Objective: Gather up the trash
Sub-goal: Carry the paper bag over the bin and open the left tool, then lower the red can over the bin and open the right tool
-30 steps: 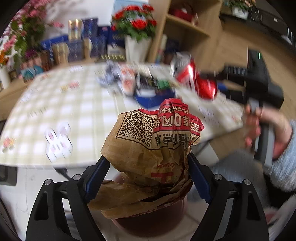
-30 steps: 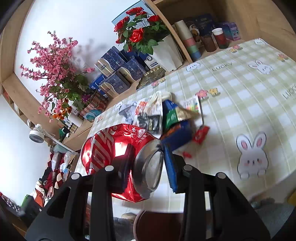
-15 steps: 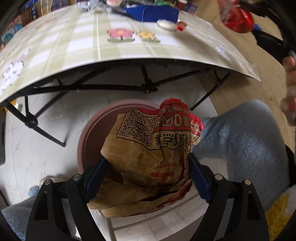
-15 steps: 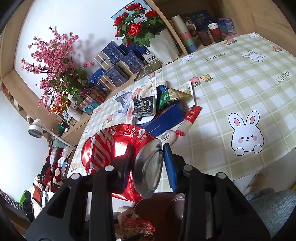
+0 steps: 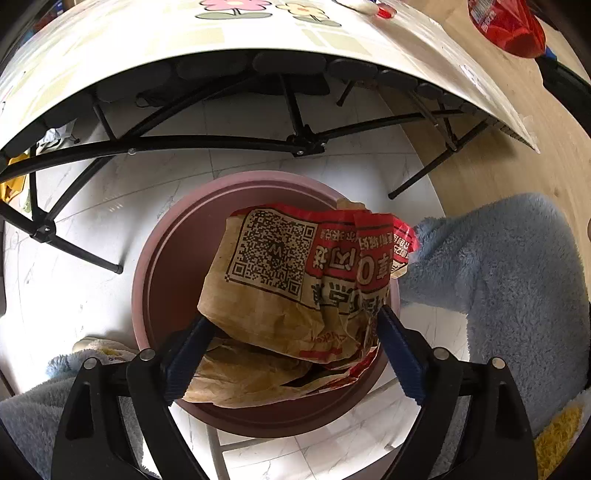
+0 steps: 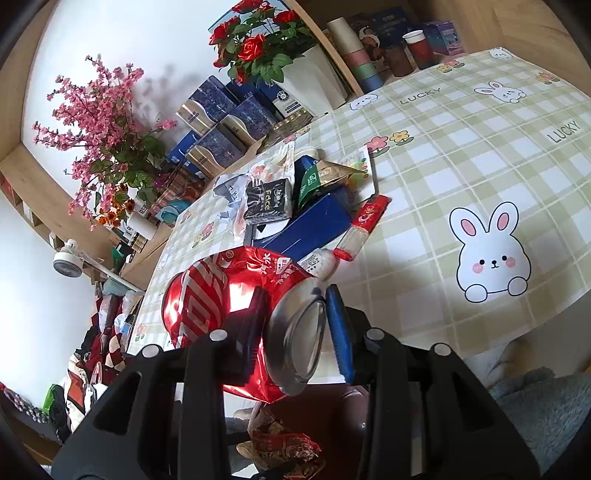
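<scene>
A crumpled brown and red paper bag hangs over the round maroon bin on the floor. My left gripper points down into the bin and its jaws are opening. The bag sits tilted and loose between the blue pads. My right gripper is shut on a crushed red can, held at the table's near edge over the bin. That red can also shows top right in the left wrist view. More trash lies piled on the checked table.
Black folding table legs cross above the bin. A person's fluffy blue sleeve lies right of the bin. Flower pots, blue boxes and cups line the table's far side. White tiled floor surrounds the bin.
My left gripper sank from table height to below the table edge and tipped down over the bin. Its jaws widened and the bag slumped sideways. The right gripper dropped slightly with the can.
</scene>
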`<state>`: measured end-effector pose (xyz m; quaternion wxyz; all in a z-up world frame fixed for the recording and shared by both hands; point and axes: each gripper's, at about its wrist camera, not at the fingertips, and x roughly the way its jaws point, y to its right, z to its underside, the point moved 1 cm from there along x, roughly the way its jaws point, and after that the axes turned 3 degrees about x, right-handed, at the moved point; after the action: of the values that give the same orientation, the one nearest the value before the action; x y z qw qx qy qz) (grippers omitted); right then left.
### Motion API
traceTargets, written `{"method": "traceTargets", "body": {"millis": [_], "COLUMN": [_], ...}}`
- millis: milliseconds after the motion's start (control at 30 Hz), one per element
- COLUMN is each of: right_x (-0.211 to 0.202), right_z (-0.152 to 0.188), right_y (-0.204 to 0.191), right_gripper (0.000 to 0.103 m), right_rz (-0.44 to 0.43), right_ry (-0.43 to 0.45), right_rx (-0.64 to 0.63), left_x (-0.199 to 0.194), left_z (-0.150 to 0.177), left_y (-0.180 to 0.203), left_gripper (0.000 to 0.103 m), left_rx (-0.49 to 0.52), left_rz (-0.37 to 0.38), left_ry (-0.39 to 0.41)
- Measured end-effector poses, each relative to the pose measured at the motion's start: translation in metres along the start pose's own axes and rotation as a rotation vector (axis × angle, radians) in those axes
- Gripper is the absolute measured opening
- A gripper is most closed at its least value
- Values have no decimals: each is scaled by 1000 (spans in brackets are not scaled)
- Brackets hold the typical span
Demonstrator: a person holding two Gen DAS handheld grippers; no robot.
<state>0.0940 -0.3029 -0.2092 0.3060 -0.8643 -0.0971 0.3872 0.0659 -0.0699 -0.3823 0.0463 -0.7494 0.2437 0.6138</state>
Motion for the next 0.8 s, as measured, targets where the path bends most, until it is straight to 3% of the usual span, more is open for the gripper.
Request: {"method": "traceTargets", "body": {"millis": [200, 400, 600, 800], "right_x": [1, 0, -2, -6], "right_z": [0, 3, 5, 14], "right_y": [-1, -6, -8, -19], "right_gripper": [36, 36, 36, 36], "right_rz": [4, 7, 12, 2], "right_ry": [-4, -2, -10, -30], "right_rx": [-7, -25, -32, -72], "left_x": [-3, -22, -79, -142], "left_z": [-2, -3, -3, 3], "left_y": [3, 8, -19, -41], "left_gripper": [95, 96, 96, 97], "left_rx": [-1, 15, -120, -191], "left_rz": [23, 5, -5, -126], "left_ry": [25, 100, 320, 525]}}
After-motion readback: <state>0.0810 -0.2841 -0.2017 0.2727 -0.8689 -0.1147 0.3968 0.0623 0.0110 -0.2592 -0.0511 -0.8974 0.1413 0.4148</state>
